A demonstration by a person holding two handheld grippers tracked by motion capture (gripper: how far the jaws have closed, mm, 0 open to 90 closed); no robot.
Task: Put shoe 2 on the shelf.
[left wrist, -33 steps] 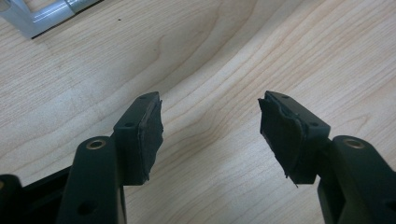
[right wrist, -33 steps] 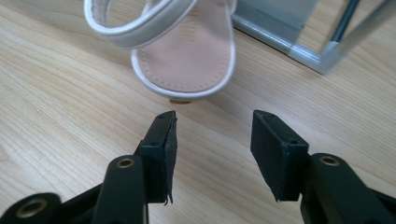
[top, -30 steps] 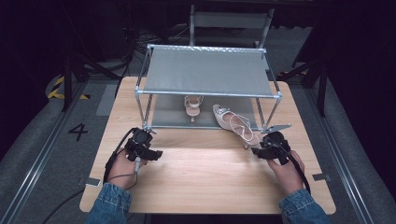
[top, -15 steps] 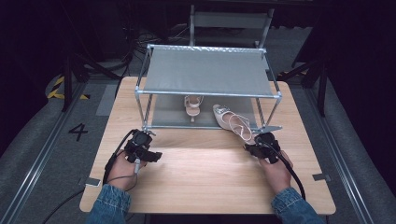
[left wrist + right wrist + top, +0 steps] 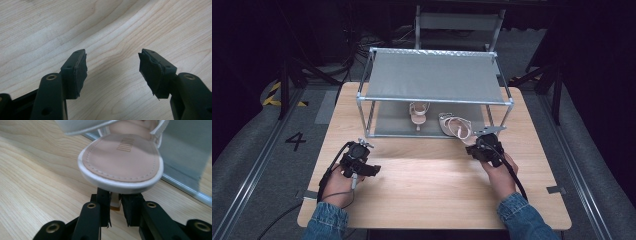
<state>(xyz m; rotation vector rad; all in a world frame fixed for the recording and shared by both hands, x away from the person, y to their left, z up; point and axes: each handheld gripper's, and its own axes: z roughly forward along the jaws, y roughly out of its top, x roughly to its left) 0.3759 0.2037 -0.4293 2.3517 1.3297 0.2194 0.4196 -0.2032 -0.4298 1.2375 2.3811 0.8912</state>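
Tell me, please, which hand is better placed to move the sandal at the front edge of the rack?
The right. The right gripper has just been closing on that sandal's heel, which sits between its jaws. The left gripper hangs open above bare table, far from the rack.

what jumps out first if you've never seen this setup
First, the grey two-tier shoe rack at the far side of the wooden table, with one pale heeled sandal standing on its lower shelf. The second sandal juts out at the rack's right front; the right gripper has just been closing on its heel. The left gripper hangs open over bare wood.
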